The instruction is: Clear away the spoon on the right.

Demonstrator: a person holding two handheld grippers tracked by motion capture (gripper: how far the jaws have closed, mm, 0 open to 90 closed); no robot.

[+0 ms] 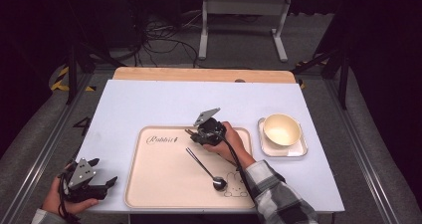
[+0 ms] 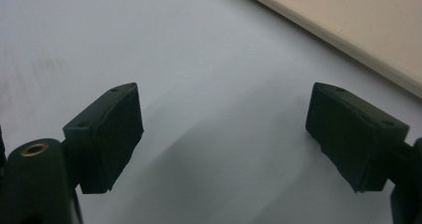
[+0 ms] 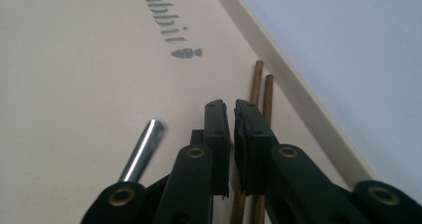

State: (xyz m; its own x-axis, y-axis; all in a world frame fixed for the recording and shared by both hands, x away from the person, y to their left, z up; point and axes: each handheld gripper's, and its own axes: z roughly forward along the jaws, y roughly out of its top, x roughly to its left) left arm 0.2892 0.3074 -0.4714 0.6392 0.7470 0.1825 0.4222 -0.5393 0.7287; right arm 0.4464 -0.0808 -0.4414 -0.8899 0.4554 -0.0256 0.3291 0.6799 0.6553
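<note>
bowl (image 1: 281, 129) on sq. plate (image 1: 298, 152) | spoon (image 1: 205, 167) on tray (image 1: 159, 184)

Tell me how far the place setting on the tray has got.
Done: the spoon lies on the tray. In hand: the right gripper, nearly shut, sits over the chopsticks by the tray's edge; whether it grips them is unclear. Left: the bowl sits on its small plate off the tray. The left gripper waits open.

Two thin brown wooden chopsticks (image 3: 263, 92) are laid flat, side by side, poking out just past the nearly closed fingertips (image 3: 217, 115).
</note>
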